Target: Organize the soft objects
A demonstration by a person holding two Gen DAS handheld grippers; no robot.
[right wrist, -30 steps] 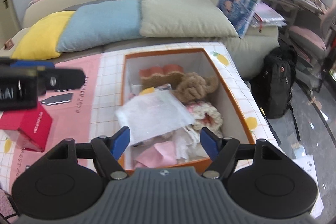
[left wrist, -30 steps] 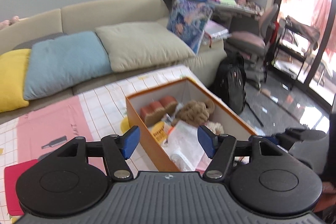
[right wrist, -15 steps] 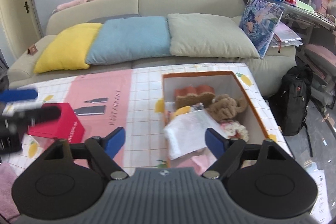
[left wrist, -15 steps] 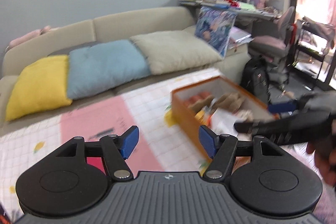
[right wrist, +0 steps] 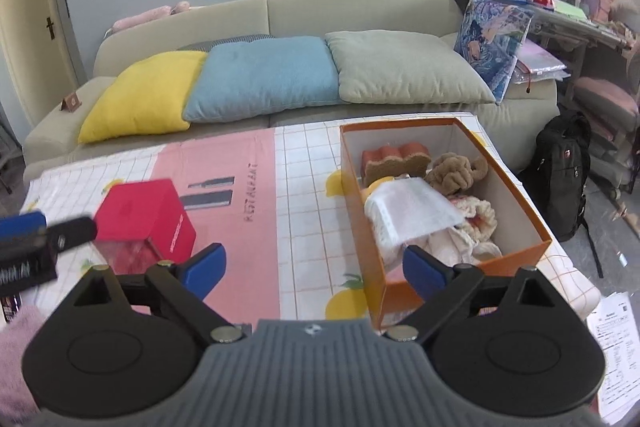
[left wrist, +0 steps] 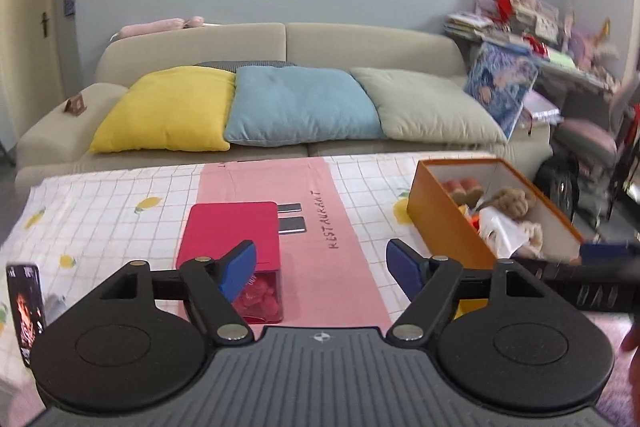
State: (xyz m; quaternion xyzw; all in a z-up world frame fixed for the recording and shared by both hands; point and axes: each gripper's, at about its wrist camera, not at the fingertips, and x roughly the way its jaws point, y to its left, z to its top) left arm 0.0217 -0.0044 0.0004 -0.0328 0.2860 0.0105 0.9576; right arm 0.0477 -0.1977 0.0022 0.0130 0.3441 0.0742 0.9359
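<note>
The left claw [left wrist: 321,265] is held level and points forward, its two blue-tipped fingers [left wrist: 236,269] spread wide apart with nothing between them. The right claw [right wrist: 314,269] is likewise spread wide and holds nothing, tilted slightly downward. Each claw's blurred dark tip shows at the edge of the other's view, so the two sit side by side.

On the cloth-covered tabletop [right wrist: 304,187]: red rectangular box [right wrist: 144,213] left, orange cardboard box [right wrist: 520,199] right, holding brown plush toy [right wrist: 456,169]; beige fabric sofa [right wrist: 360,7] behind.
</note>
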